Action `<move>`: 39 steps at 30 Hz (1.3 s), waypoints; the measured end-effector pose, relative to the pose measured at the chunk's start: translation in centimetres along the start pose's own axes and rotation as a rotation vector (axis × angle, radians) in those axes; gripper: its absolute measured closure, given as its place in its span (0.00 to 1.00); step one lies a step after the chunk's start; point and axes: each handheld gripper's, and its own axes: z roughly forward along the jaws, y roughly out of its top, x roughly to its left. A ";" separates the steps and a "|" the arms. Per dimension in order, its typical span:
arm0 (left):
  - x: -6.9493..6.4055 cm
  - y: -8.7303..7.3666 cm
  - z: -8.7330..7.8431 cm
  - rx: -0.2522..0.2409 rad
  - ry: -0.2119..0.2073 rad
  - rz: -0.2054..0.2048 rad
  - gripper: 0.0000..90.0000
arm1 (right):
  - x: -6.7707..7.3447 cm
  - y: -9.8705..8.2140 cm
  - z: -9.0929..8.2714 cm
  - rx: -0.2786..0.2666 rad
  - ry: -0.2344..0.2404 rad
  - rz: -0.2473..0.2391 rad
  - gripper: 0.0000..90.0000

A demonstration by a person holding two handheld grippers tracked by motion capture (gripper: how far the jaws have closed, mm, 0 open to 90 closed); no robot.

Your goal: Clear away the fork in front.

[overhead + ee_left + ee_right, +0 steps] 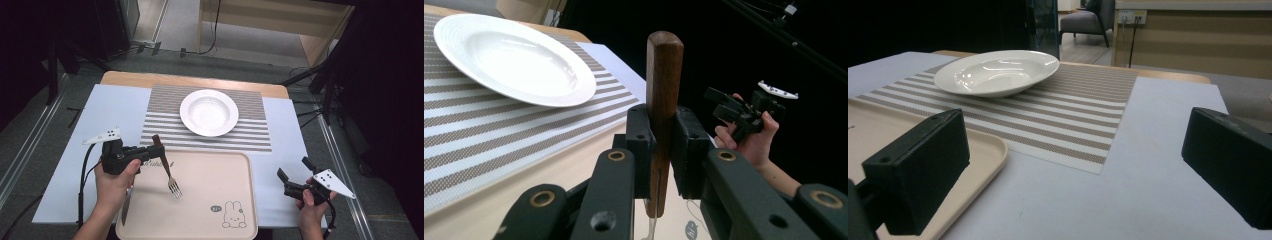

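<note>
My left gripper [154, 151] is shut on the dark wooden handle of a fork [170, 178], whose metal tines hang down over the beige tray [210, 175]. In the left gripper view the handle [664, 80] stands upright, pinched between the two jaws. A white deep plate [209, 112] sits empty on the striped placemat [165, 105] behind the tray. My right gripper [293, 167] hovers open over the pale blue cloth to the right of the tray. Nothing lies between its widely parted jaws [1073, 165]. The plate [995, 72] lies ahead and to the left of them.
A knife [124, 207] lies at the tray's left edge, partly under the left hand. The tray has a rabbit print [233, 216] near its front right corner. Pale blue cloth [285, 130] covers the table either side of the placemat. Dark stands and cables flank the table.
</note>
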 end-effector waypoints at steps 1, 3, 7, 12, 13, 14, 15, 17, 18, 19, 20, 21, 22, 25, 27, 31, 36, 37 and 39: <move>0.0 -0.1 -0.1 0.001 -0.002 -0.002 0.88 | -0.1 -0.1 -0.2 0.001 -0.003 0.003 0.00; 0.0 -0.3 -0.3 0.009 -0.005 -0.004 0.88 | -0.3 -0.2 -0.5 0.003 -0.006 0.006 0.00; -0.2 -0.6 -0.5 0.020 -0.020 -0.011 0.88 | -0.5 -0.3 -0.7 0.001 -0.007 0.009 0.00; -0.3 -1.0 -0.8 0.054 -0.029 -0.009 0.88 | -0.5 -0.4 -0.6 0.013 -0.014 -0.001 0.00; -0.3 -1.1 -0.9 0.061 -0.035 -0.013 0.88 | -0.5 -0.5 -0.6 0.014 -0.014 -0.002 0.00; -0.2 -1.3 -0.9 0.068 -0.036 -0.014 0.88 | -0.5 -0.5 -0.5 0.015 -0.015 -0.002 0.00; -0.2 -1.4 -0.9 0.073 -0.038 -0.022 0.88 | -0.5 -0.5 -0.5 0.015 -0.016 -0.004 0.00; 0.2 -1.6 -0.9 0.086 -0.045 -0.029 0.88 | -0.5 -0.5 -0.5 0.016 -0.017 -0.007 0.00; 0.3 -1.7 -0.9 0.090 -0.048 -0.036 0.88 | -0.5 -0.5 -0.5 0.017 -0.017 -0.010 0.00; 0.5 -1.7 -0.8 0.095 -0.055 -0.046 0.88 | -0.5 -0.5 -0.5 0.018 -0.019 -0.011 0.00; 0.6 -1.8 -0.8 0.097 -0.058 -0.053 0.89 | -0.5 -0.5 -0.5 0.019 -0.021 -0.013 0.00; 0.7 -1.9 -0.7 0.102 -0.059 -0.057 0.89 | -0.5 -0.5 -0.5 0.018 -0.021 -0.013 0.00; 0.9 -1.9 -0.7 0.110 -0.060 -0.062 0.89 | -0.6 -0.5 -0.5 0.017 -0.021 -0.012 0.00; 1.5 -2.2 -0.5 0.125 -0.057 -0.079 0.89 | -0.7 -0.5 -0.6 0.015 -0.027 -0.005 0.00; 2.1 -2.3 -0.4 0.123 -0.063 -0.106 0.89 | -0.8 -0.6 -0.6 0.014 -0.030 -0.006 0.00; 3.1 -2.5 -0.3 0.129 -0.062 -0.130 0.89 | -1.0 -0.6 -0.6 0.015 -0.033 -0.002 0.00; 3.9 -2.7 0.1 0.168 0.053 -0.101 0.84 | -1.1 -0.7 -0.6 0.020 -0.031 0.001 0.00; 4.0 -2.8 0.2 0.182 0.075 -0.089 0.83 | -1.1 -0.7 -0.6 0.020 -0.032 0.002 0.00; 4.0 -3.0 0.5 0.213 0.130 -0.056 0.79 | -1.1 -0.7 -0.5 0.021 -0.032 0.001 0.00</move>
